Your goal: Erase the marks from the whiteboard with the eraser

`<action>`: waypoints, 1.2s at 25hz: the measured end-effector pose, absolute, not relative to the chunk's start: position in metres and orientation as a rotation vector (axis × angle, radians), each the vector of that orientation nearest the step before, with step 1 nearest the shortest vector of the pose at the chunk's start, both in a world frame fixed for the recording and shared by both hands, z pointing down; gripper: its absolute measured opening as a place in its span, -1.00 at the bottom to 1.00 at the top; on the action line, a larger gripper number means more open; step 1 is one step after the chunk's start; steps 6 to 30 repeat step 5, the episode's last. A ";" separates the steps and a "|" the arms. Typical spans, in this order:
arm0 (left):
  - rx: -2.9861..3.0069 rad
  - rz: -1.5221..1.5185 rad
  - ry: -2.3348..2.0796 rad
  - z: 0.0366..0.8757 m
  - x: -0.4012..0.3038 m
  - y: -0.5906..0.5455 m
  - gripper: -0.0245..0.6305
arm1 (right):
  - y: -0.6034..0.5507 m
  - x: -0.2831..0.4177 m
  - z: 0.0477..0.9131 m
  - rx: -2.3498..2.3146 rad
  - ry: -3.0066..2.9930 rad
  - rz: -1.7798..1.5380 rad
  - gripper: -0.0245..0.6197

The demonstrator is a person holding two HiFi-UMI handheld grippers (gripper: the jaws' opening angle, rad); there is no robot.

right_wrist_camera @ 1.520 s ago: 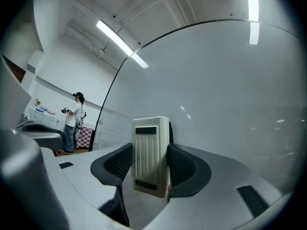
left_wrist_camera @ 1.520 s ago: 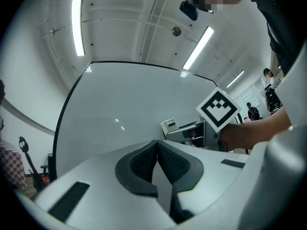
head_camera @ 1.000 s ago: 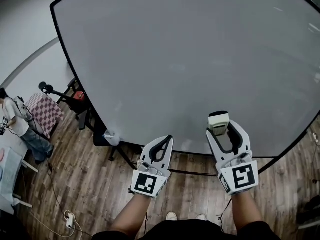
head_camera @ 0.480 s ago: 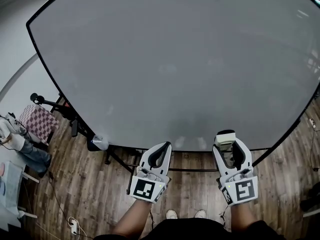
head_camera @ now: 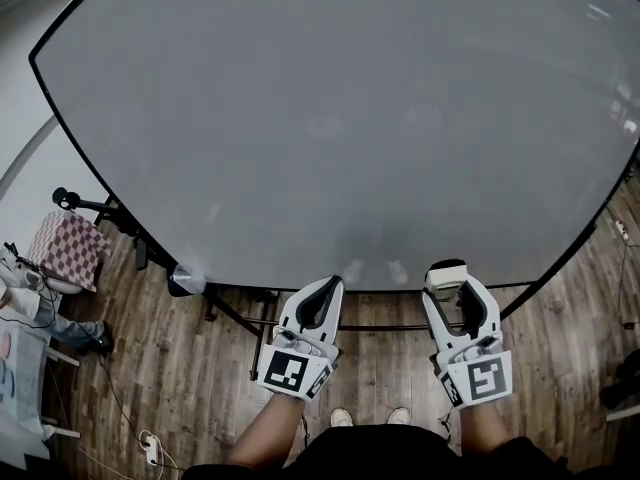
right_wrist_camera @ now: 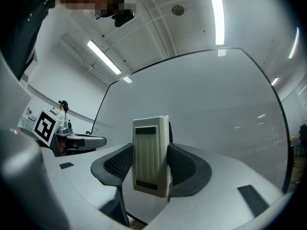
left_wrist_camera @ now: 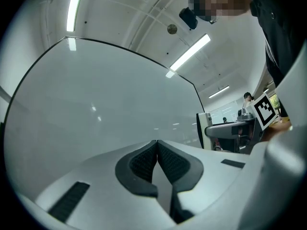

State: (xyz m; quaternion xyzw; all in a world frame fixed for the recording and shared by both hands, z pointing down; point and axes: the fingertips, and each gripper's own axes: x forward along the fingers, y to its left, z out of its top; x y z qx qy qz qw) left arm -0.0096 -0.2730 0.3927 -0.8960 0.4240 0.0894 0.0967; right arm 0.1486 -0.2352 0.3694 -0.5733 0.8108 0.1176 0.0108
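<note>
The whiteboard [head_camera: 330, 118] fills nearly everything ahead of me, a broad grey sheet in a thin black frame, with pale glints of ceiling lights on its face. Below it runs the wooden plank floor [head_camera: 200, 368], and the board's dark stand [head_camera: 235, 313] reaches out across it under the lower left edge. Off to my left a checkered cloth [head_camera: 68, 250] covers something low beside the stand, and a person [head_camera: 40, 303] shows partly at the very edge of the head view. A white power strip [head_camera: 150, 450] lies on the planks on its cable, and my own shoes [head_camera: 342, 418] peek out below.

I hold both tools side by side just under the board's bottom edge, well apart from each other. My left gripper [head_camera: 328, 286] has its dark pads pressed together, nothing between them – its own view shows the tips [left_wrist_camera: 157, 150] meeting in front of the bare board. My right gripper [head_camera: 447, 273] is clamped on the eraser [right_wrist_camera: 151, 155], a cream block with a ribbed back, standing upright between the pads and poking out past them. From above, the eraser [head_camera: 445, 271] sits right at the lower frame of the board – whether it touches the surface I cannot tell.
</note>
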 end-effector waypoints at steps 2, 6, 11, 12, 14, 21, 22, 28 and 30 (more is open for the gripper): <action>-2.657 0.261 1.251 0.394 -0.007 -0.273 -0.86 | -0.235 0.149 0.372 -1.803 2.541 0.385 -0.14; -2.664 0.252 1.247 0.397 -0.003 -0.274 -0.86 | -0.234 0.151 0.374 -1.808 2.552 0.401 -0.14; -2.664 0.252 1.247 0.397 -0.003 -0.274 -0.86 | -0.234 0.151 0.374 -1.808 2.552 0.401 -0.14; -2.664 0.252 1.247 0.397 -0.003 -0.274 -0.86 | -0.234 0.151 0.374 -1.808 2.552 0.401 -0.14; -2.664 0.252 1.247 0.397 -0.003 -0.274 -0.86 | -0.234 0.151 0.374 -1.808 2.552 0.401 -0.14; -2.664 0.252 1.247 0.397 -0.003 -0.274 -0.86 | -0.234 0.151 0.374 -1.808 2.552 0.401 -0.14; -2.664 0.252 1.247 0.397 -0.003 -0.274 -0.86 | -0.234 0.151 0.374 -1.808 2.552 0.401 -0.14; -2.664 0.252 1.247 0.397 -0.003 -0.274 -0.86 | -0.234 0.151 0.374 -1.808 2.552 0.401 -0.14; -2.664 0.252 1.247 0.397 -0.003 -0.274 -0.86 | -0.234 0.151 0.374 -1.808 2.552 0.401 -0.14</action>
